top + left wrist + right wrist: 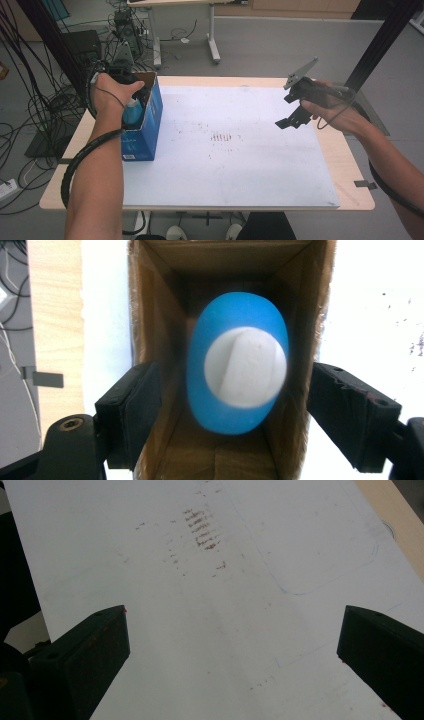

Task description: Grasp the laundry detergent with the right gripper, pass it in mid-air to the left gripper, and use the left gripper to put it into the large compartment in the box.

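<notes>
A blue bottle with a white cap (237, 367) stands upright inside an open blue carton (150, 130) with brown cardboard inner walls (155, 330), at the table's left edge. My left gripper (235, 375) points down into the carton's mouth. Its jaws stand on either side of the bottle with a gap at each side, so it is open. In the high view the person's left hand covers that gripper above the bottle (132, 111). My right gripper (291, 121) hangs above the right part of the white sheet (240, 165), open (232, 625), with nothing between its jaws.
Brown smudges (220, 136) mark the middle of the sheet, and a faint pencilled outline (320, 555) lies on it. The wooden table rim (345, 165) shows along the right. Cables and equipment (45, 100) crowd the floor at the left. A black post (385, 40) rises at the back right.
</notes>
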Action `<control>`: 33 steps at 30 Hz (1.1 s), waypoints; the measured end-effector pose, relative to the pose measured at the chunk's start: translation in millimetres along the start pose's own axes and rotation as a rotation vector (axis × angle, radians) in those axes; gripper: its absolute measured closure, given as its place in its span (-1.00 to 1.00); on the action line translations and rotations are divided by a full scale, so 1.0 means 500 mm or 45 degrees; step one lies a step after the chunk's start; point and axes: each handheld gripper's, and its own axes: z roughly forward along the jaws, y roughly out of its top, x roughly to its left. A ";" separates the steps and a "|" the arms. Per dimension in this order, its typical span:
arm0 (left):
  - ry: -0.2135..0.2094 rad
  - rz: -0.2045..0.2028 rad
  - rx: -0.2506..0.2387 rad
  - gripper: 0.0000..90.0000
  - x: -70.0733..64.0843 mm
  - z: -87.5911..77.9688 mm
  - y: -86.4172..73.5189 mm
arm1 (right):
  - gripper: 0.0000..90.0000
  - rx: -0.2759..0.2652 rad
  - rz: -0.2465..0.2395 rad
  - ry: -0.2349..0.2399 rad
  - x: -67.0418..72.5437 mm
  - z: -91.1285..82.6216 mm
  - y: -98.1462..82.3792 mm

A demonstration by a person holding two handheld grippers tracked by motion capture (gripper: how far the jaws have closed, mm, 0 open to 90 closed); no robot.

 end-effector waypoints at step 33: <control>-0.115 0.327 -0.072 -0.77 -0.266 -0.049 0.057 | -0.99 0.087 -0.067 0.032 -0.028 0.033 0.029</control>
